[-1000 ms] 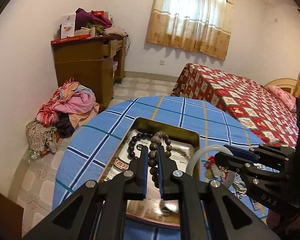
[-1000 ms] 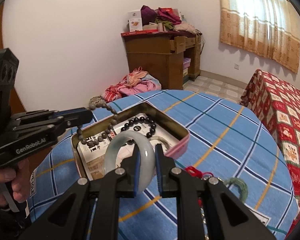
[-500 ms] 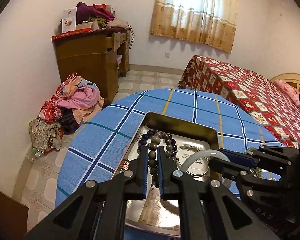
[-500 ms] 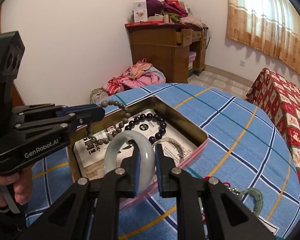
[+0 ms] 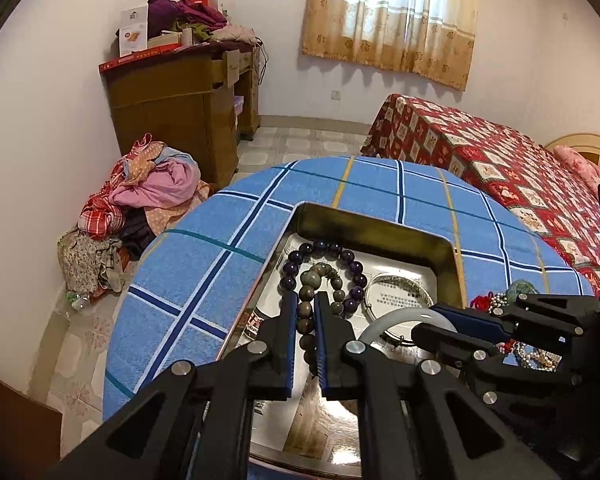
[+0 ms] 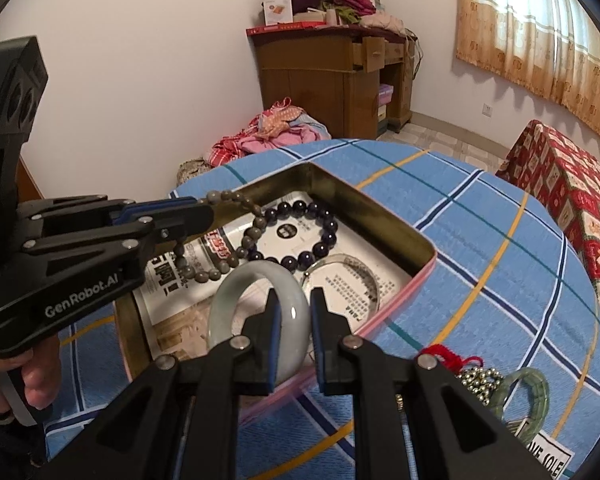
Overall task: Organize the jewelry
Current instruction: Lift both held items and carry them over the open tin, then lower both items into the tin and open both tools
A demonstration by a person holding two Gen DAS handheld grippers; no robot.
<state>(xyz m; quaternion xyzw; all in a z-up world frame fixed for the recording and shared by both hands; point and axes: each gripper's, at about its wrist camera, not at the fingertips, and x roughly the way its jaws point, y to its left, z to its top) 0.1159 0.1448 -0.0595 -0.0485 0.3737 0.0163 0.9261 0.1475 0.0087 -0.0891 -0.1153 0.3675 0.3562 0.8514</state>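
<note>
Left gripper (image 5: pixel 305 308): jaws nearly closed, pinching a strand of grey-brown bead bracelet (image 5: pixel 312 280). The bracelet's free loop hangs ahead of the fingertips over the tin (image 5: pixel 380 228), its far end overlapping the ring of the dark purple bead bracelet (image 5: pixel 324 246) that lies on the tin floor. In the right wrist view the same gripper (image 6: pixel 204 212) reaches in from the tin's left side, the grey-brown beads (image 6: pixel 236 256) draping from its tip down toward the printed paper (image 6: pixel 168 280) lining the tin.

Right gripper (image 6: pixel 291 304): jaws narrowly apart, closed on the band of a pale jade bangle (image 6: pixel 236 280). Bangle stands upright on edge over the tin's near rim; whether its lower edge touches the tin floor is hard to tell, since the fingers hide it. In the left wrist view this gripper (image 5: pixel 424 330) enters from the right, the bangle (image 5: pixel 396 316) showing as a pale arc just before its tip.

Inside the tin: purple bracelet (image 6: pixel 320 216) toward the far corner, a thin clear bangle (image 6: pixel 364 272) beside it by the right wall, both flat on the paper.

Tin sits on the surface (image 6: pixel 480 240), covered in blue checked cloth. Outside the tin, near the surface's right near edge: a green bangle (image 6: pixel 540 388), a silver bead chain (image 6: pixel 478 380) and a red cord (image 6: pixel 452 360), bunched close together.
</note>
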